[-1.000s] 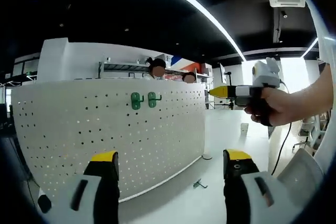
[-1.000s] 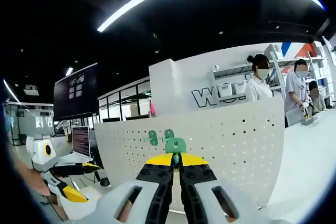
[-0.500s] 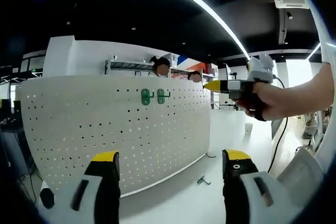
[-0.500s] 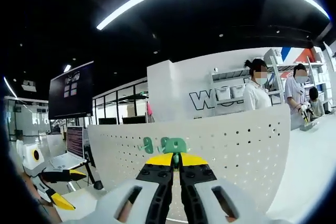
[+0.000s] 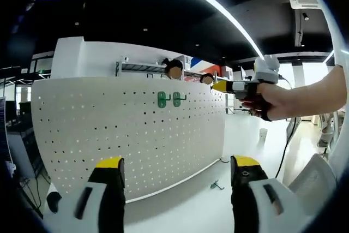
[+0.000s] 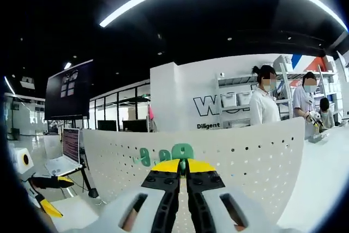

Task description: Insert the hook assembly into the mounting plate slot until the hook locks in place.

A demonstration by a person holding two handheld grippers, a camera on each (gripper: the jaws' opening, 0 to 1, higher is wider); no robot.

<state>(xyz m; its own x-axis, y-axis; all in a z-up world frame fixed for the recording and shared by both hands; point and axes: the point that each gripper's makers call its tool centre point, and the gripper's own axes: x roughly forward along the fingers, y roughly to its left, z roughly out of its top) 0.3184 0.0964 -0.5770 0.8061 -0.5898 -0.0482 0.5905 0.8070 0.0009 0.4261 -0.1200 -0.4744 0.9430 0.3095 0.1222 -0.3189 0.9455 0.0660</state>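
Note:
The white perforated mounting plate stands upright on the table, with two green hooks seated near its top edge. My left gripper is open and holds nothing, well short of the plate. At upper right a hand holds my right gripper, its yellow tips near the plate's top right corner. In the right gripper view my right gripper is shut on a green hook, held in front of the plate, level with and just right of the two mounted hooks.
A small loose hook lies on the white table in front of the plate's right end. My left gripper shows at the lower left of the right gripper view. People stand behind the plate near shelves. A monitor hangs at left.
Both cameras have shifted. The held green hook, earlier below the two mounted hooks, now sits level with them on their right. The right gripper stays shut on it.

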